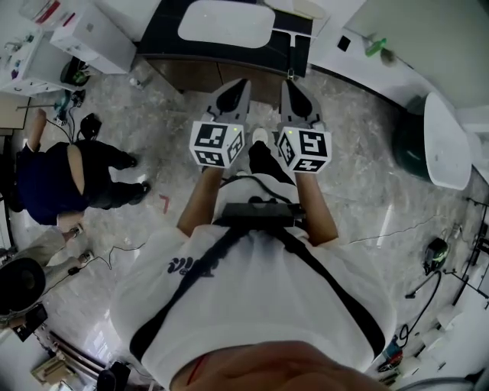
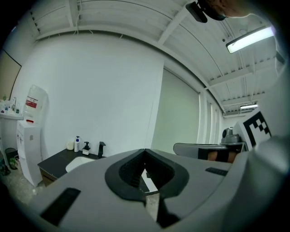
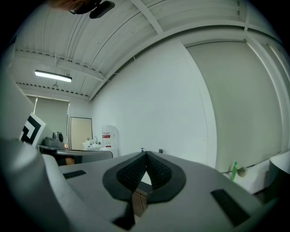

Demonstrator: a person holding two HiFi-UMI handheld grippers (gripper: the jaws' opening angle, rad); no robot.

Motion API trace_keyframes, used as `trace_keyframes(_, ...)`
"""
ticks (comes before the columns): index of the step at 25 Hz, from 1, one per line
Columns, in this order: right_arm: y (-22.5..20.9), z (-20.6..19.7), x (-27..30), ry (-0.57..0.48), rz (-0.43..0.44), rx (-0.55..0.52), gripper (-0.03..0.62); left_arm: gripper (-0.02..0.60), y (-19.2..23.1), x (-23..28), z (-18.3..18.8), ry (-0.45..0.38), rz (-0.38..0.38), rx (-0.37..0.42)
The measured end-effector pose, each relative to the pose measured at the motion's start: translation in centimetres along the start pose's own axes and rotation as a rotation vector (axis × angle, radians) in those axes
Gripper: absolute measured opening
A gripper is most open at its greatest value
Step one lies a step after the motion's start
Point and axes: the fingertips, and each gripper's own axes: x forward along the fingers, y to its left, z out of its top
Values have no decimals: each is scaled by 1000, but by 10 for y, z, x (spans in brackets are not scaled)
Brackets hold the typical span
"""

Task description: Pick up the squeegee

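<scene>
No squeegee can be made out in any view. In the head view both grippers are held side by side at waist height, pointing at a dark counter [image 1: 164, 42] with a white basin [image 1: 225, 23]. My left gripper [image 1: 237, 85] has its jaws together at the tips, with nothing between them; its own view [image 2: 144, 150] shows the same. My right gripper [image 1: 294, 88] is shut and empty too, its black pads [image 3: 136, 170] meeting at the tip [image 3: 146, 153].
A person crouches on the marble floor at the left [image 1: 69, 183]. A black tap [image 2: 101, 148] and soap bottles [image 2: 78, 144] stand on the counter beside a water dispenser [image 2: 29, 136]. A green bottle [image 3: 234, 171] sits on a ledge at right. Cables and a white tub [image 1: 447, 141] lie right.
</scene>
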Motion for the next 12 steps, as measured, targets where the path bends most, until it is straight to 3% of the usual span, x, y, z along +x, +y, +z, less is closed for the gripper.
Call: trace_keyframes(12, -105, 40, 135, -62, -2, 21, 5, 12, 41, 163, 40, -20, -12, 61)
